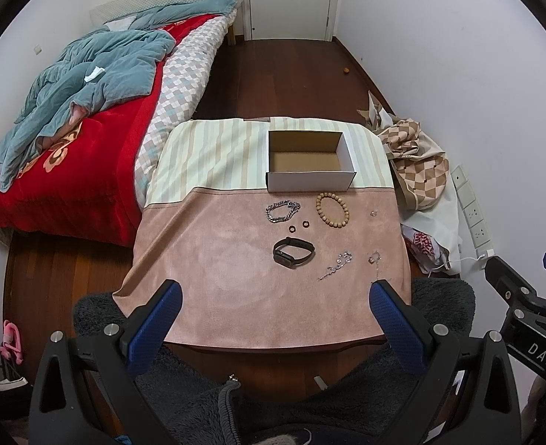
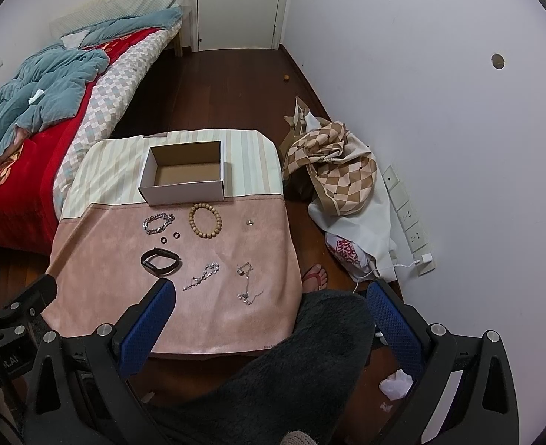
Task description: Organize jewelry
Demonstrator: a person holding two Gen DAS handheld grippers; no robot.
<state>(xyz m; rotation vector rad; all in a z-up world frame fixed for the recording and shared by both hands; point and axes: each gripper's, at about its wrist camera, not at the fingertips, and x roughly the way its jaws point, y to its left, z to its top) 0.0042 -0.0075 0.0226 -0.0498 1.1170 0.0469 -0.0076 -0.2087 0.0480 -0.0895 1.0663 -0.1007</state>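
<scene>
Table (image 1: pixel 213 296): one box (image 1: pixel 310 181), two rings (image 1: pixel 298 226).

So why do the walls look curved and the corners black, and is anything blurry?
Both wrist views use fisheye lenses, so the room bows outward inside a dark circular rim. Left wrist view: the white cardboard box and wooden bead bracelet look sharp under soft, even light. Right wrist view: the open right gripper looms large in the foreground, and the thin silver chain is too small for detail.

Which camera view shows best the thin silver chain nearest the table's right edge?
The right wrist view: the whole chain lies unobstructed. In the left wrist view, the left gripper's right finger hides its near end.
</scene>
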